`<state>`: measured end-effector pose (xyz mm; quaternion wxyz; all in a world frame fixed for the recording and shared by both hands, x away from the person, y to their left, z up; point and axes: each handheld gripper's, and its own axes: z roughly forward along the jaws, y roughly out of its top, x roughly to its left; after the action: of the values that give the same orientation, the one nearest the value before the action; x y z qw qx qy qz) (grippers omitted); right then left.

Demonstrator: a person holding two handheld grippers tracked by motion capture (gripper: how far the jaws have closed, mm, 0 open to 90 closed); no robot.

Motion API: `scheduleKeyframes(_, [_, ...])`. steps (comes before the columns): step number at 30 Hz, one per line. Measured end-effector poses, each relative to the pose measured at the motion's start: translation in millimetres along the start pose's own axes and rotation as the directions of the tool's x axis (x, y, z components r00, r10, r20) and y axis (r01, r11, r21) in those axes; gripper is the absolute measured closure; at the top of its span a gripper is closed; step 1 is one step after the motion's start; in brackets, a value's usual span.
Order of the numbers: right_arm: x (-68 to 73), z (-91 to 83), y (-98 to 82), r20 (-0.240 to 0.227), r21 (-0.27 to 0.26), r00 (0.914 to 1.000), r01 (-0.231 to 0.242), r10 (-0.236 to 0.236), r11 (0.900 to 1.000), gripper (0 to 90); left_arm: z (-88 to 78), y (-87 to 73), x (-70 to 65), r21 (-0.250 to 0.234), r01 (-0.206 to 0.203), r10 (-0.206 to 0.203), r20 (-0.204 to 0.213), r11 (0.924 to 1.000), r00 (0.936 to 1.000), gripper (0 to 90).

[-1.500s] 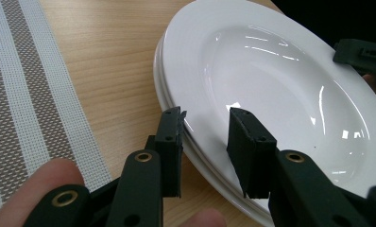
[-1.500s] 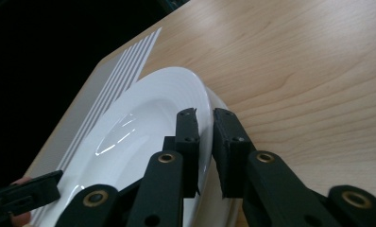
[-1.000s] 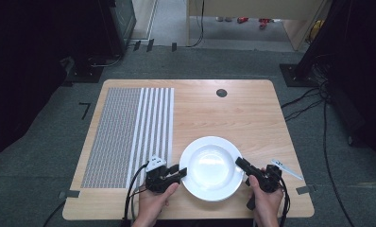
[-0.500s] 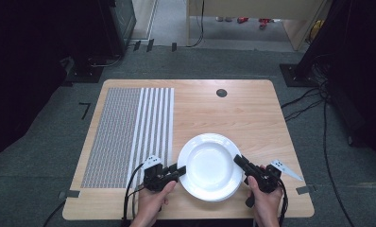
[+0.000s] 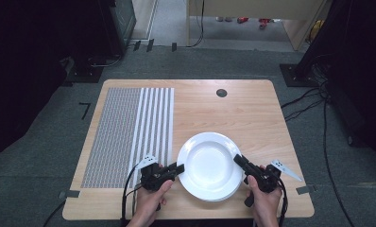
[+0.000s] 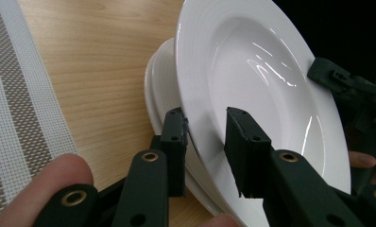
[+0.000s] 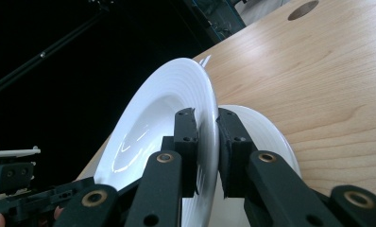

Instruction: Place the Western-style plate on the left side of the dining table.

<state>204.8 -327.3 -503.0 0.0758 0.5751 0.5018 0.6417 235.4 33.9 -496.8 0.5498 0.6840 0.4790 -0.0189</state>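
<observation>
A stack of white plates [image 5: 209,165] sits near the table's front edge. In the right gripper view my right gripper [image 7: 206,118] is shut on the rim of the top plate [image 7: 153,109], which is tilted up off the lower plate [image 7: 261,137]. In the left gripper view my left gripper [image 6: 205,137] straddles the opposite rim of the top plate [image 6: 252,71] with one jaw under it and a gap left above, so it is open. The lower plates [image 6: 153,90] lie beneath. In the high view the left gripper [image 5: 179,166] and the right gripper [image 5: 237,159] flank the stack.
A grey and white striped placemat [image 5: 129,132] covers the left part of the wooden table [image 5: 233,113]. A round cable hole [image 5: 221,92] sits near the back edge. Cables trail on the floor at the right.
Both grippers have edged inward onto the plate's rim, and the top plate has shifted slightly left and away from me.
</observation>
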Motion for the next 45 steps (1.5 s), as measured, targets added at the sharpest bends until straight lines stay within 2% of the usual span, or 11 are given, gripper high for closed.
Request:
scheduleKeyframes(13, [-0.7,-2.7,3.2,-0.011,-0.016,0.9994,-0.032,0.032,0.999,81.8,-1.3,0.8,-1.7,-0.006,0.004,-0.004,0.032,1.0000,0.9995,72.5])
scheduleKeyframes(18, [-0.3,-2.2,3.5,-0.009,-0.013,0.9993,-0.037,0.036,0.999,81.8,-2.1,1.1,-0.4,-0.009,0.017,-0.016,0.041,0.9998,0.9990,73.3])
scheduleKeyframes(24, [3.1,-0.7,5.7,-0.030,-0.012,0.9984,-0.048,0.048,0.999,82.6,-6.4,3.7,1.7,-0.021,0.036,-0.035,0.049,0.9991,0.9982,74.0])
scheduleKeyframes(33, [9.4,10.5,9.1,-0.038,0.004,0.9967,-0.072,0.072,0.997,82.4,-17.4,11.9,7.7,-0.047,0.066,-0.063,0.065,0.9967,0.9959,75.4])
scheduleKeyframes(43, [24.5,27.6,12.8,-0.061,0.016,0.9942,-0.088,0.088,0.996,81.9,-36.7,27.1,15.6,-0.087,0.088,-0.082,0.069,0.9923,0.9942,77.0])
scheduleKeyframes(45, [30.5,36.8,14.6,-0.066,0.023,0.9943,-0.083,0.084,0.996,82.0,-43.0,31.6,20.9,-0.095,0.103,-0.097,0.063,0.9902,0.9933,77.0])
